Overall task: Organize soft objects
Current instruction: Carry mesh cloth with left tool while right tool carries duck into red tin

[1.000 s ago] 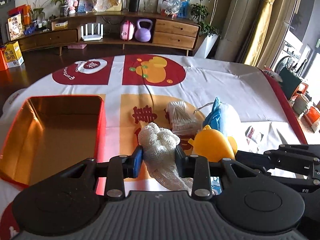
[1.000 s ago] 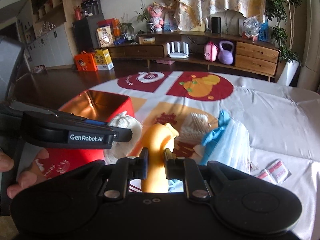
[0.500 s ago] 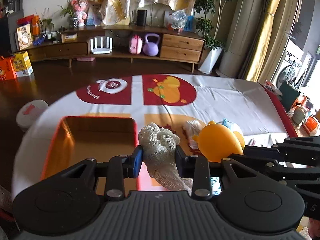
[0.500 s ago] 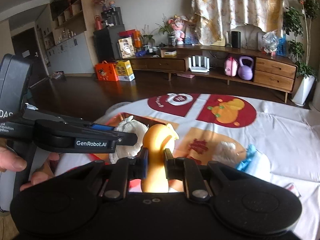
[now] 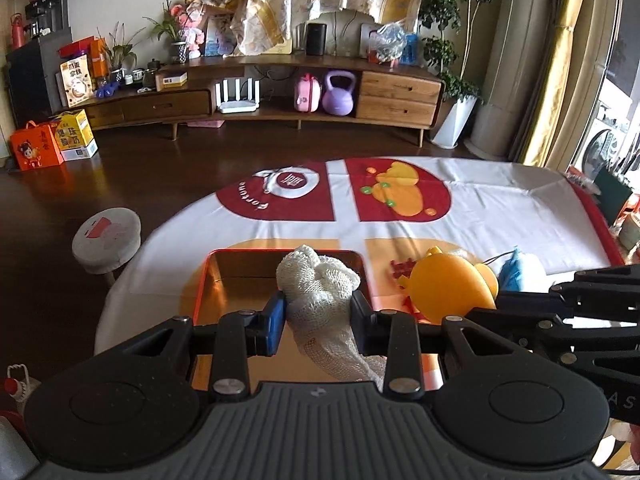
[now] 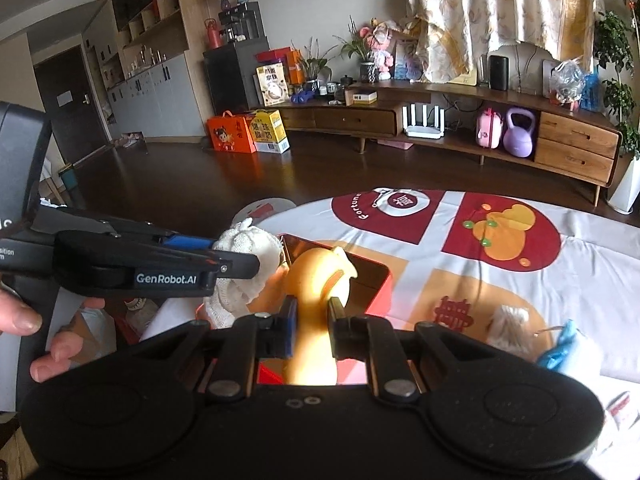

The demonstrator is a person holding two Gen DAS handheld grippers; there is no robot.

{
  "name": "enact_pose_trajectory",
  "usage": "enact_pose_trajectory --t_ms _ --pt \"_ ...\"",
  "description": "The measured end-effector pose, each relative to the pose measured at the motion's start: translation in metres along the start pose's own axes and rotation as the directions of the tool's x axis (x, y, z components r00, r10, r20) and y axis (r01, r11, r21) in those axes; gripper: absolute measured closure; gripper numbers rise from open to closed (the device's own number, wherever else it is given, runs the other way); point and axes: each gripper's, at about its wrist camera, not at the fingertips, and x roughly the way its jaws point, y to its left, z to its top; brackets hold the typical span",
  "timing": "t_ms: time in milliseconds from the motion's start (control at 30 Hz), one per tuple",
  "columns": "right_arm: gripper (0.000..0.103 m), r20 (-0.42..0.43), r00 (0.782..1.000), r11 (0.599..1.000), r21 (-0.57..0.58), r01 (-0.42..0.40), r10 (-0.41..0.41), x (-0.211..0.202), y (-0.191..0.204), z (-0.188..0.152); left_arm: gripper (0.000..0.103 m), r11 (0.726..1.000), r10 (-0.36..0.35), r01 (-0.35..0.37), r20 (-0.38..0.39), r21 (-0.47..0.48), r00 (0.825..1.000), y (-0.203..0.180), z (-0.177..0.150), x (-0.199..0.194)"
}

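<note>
On the left side of the table sits the red box (image 5: pixel 202 280), open at the top and shiny inside. The left gripper (image 5: pixel 318 312) squeezes the white mesh ball (image 5: pixel 316 280) between its two fingers, up in the air over the box, with its loose tail hanging down below. That tail could catch on the box's edge, or the ball could slip and land on the tablecloth (image 5: pixel 500 208) if the fingers let go too soon. Just to the right, the right gripper (image 6: pixel 311 316) pinches the yellow duck (image 6: pixel 316 280) around its thin neck, its head poking up past the fingers. The duck is smooth and squishy, so it might pop out. The two grippers are close and could bump. Farther right, a cotton swab pack (image 6: pixel 510 326) and a blue and white bundle (image 6: pixel 568 344) lie on the cloth.
</note>
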Motion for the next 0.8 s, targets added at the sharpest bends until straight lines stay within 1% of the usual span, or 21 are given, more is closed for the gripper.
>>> enact_pose_trajectory --t_ms 200,367,667,800 --pt "0.088 -0.033 0.999 1.000 -0.016 0.001 -0.002 0.032 0.013 0.006 0.069 0.999 0.032 -0.032 -0.032 0.010 0.999 0.025 0.002 0.020" --pt "0.088 -0.063 0.998 1.000 -0.016 0.009 -0.010 0.064 0.018 0.006 0.070 0.999 0.044 -0.044 -0.060 0.011 0.997 0.044 0.004 0.043" --pt "0.088 -0.108 0.993 0.999 -0.007 0.041 -0.041 0.115 0.013 0.005 0.070 0.998 0.030 -0.023 -0.114 0.059 0.993 0.057 0.007 0.094" --pt "0.088 -0.135 0.989 0.998 -0.013 0.059 -0.060 0.136 0.009 0.004 0.069 0.998 0.026 -0.017 -0.146 0.065 0.989 0.061 0.008 0.116"
